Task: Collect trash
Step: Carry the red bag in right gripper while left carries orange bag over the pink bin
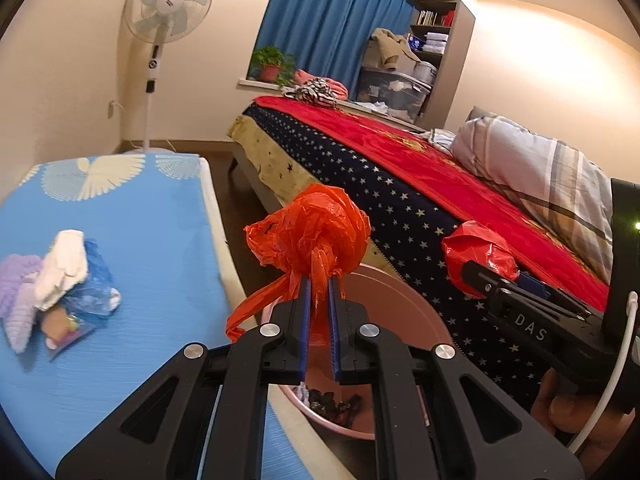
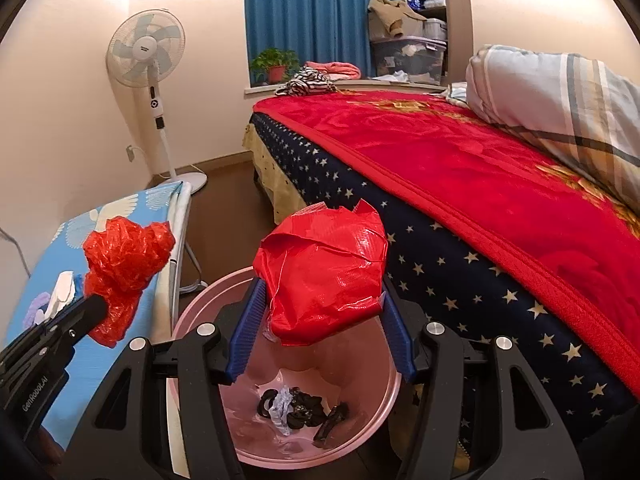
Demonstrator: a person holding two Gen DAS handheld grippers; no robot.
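My left gripper (image 1: pixel 319 280) is shut on a crumpled orange-red plastic bag (image 1: pixel 312 232), held above the near rim of the pink bin (image 1: pixel 404 300). The bag also shows in the right wrist view (image 2: pixel 124 264). My right gripper (image 2: pixel 322 300) is shut on a crumpled red woven bag (image 2: pixel 324 268), held right over the pink bin (image 2: pixel 208 300), which holds dark scraps and clear plastic (image 2: pixel 296 404). The red woven bag shows in the left wrist view (image 1: pixel 476 256) too. More trash (image 1: pixel 60 280), white, blue and purple pieces, lies on the blue-covered table (image 1: pixel 152 220).
A bed with a red blanket (image 2: pixel 460 160) and starred navy side stands right of the bin. A standing fan (image 1: pixel 168 12) is at the far wall. A striped pillow (image 2: pixel 560 92) lies on the bed. Brown floor (image 2: pixel 224 200) runs between table and bed.
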